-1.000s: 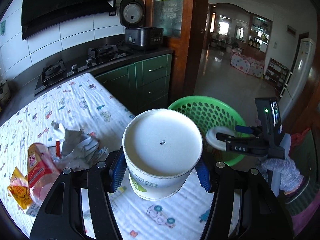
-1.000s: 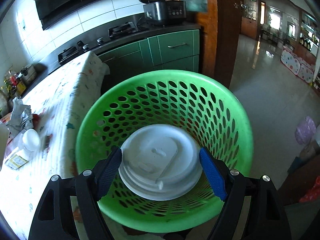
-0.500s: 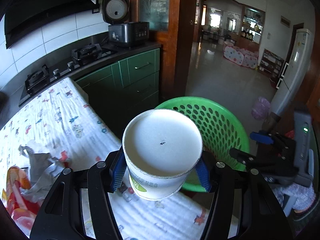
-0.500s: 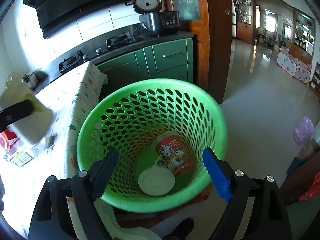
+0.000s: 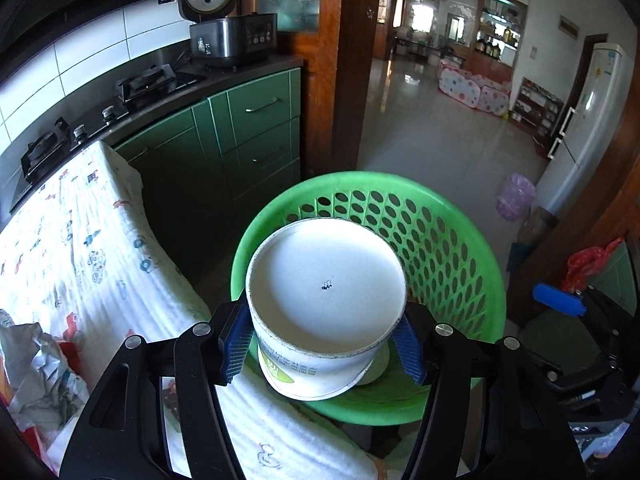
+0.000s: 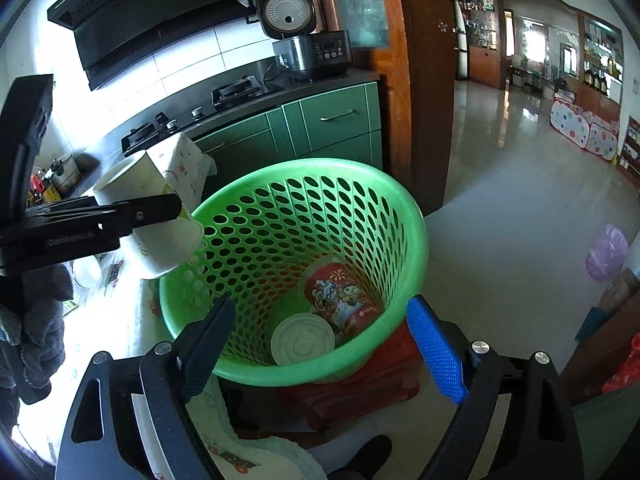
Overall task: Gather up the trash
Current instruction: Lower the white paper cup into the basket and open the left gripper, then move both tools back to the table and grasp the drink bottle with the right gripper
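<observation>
A white paper cup with green print sits between the pads of my left gripper, bottom toward the camera. The jaws are opening, and the pads still touch its sides. From the right wrist view the cup hangs tilted over the near left rim of the green mesh basket. In the basket lie a white lid and a red printed cup. My right gripper stands open above the basket's near rim with nothing between its fingers. Its blue pad shows at the right of the left wrist view.
The table with a patterned cloth lies left of the basket, with crumpled paper and wrappers on it. Green cabinets, a stove and a rice cooker stand behind. The basket rests on a red stool.
My left gripper carried the cup from over the table to the basket's rim. My right gripper let go of the white lid, which dropped into the basket, and drew back.
</observation>
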`<state>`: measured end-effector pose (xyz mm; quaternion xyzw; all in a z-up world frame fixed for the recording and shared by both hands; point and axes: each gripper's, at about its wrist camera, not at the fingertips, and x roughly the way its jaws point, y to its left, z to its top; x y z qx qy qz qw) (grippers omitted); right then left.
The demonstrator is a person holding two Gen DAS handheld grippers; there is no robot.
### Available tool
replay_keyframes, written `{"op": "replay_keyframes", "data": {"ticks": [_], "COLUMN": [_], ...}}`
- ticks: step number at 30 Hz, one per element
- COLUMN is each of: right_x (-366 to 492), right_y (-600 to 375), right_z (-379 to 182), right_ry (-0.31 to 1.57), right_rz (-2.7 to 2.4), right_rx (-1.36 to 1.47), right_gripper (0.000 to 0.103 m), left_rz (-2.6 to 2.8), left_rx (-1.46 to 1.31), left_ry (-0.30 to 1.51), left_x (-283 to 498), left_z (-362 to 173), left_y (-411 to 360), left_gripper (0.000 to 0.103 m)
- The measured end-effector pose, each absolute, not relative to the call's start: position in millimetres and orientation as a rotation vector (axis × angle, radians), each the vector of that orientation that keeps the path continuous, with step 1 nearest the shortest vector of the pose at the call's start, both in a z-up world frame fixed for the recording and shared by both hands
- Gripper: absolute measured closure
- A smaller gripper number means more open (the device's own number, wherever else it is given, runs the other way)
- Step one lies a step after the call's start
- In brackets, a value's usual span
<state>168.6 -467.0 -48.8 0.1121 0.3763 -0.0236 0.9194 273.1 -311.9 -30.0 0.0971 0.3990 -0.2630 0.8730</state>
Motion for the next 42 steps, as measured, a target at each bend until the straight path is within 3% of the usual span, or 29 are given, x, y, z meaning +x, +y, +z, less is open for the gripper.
{"op": "replay_keyframes", "data": {"ticks": [3, 7, 21, 42], "right_x": [166.1, 165.0, 155.3, 180.8], "right_y": [-467.5, -464.6, -426.1, -292.0], "right_z": [-51.6, -51.3, -23.4, 26.1], "right_ry": [0.780, 0.783, 0.737, 0.703], "right_rz": [-0.053, -0.052, 0.018, 0.273], "right_rx": [0.237, 0.236, 0.200, 0.079], "right_gripper": [0.018, 0.018, 0.018, 0.018], "left_rz": [-0.551, -0.550, -0.518, -0.231], "left_rx": [0.211, 0.221, 0.196, 0.124], "left_ry": [0.840, 0.827, 0.777, 0.734], "left_x": [271.4, 267.2, 233.1, 187.4], "left_z": [-32.7, -31.1, -1.4, 36.9], "left_y": [-315.1, -313.7, -259.1, -70.4], "left_gripper": [0.041, 0.032, 0.032, 0.032]}}
